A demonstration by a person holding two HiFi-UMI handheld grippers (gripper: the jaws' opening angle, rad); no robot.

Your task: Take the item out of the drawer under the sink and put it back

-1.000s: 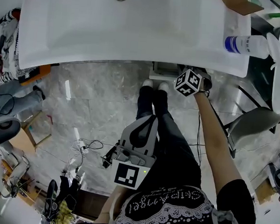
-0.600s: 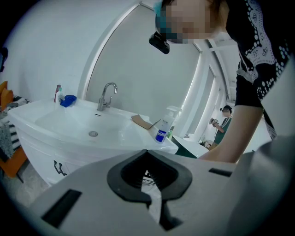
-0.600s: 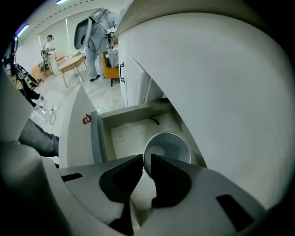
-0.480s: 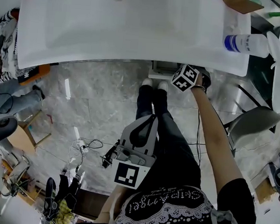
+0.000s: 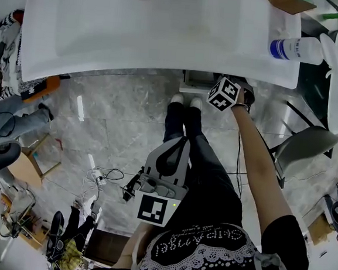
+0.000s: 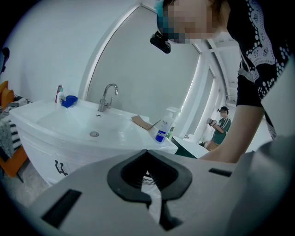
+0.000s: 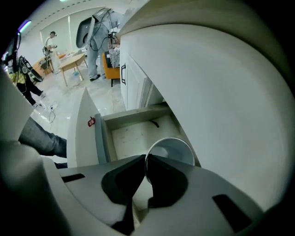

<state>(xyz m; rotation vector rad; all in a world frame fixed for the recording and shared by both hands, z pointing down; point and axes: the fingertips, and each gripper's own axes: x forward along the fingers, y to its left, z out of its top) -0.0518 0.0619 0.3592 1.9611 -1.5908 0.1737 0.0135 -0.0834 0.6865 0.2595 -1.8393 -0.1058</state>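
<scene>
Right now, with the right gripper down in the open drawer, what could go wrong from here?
1. The right gripper has just closed on only the thin rim of the white cup. Such an edge pinch may let the cup swing or slip when lifted.
2. The sink basin bulges close over the drawer, so lifting straight up could knock the cup against it.

White round cup (image 7: pixel 173 150) in the open drawer (image 7: pixel 131 133), rim pinched between jaws
</scene>
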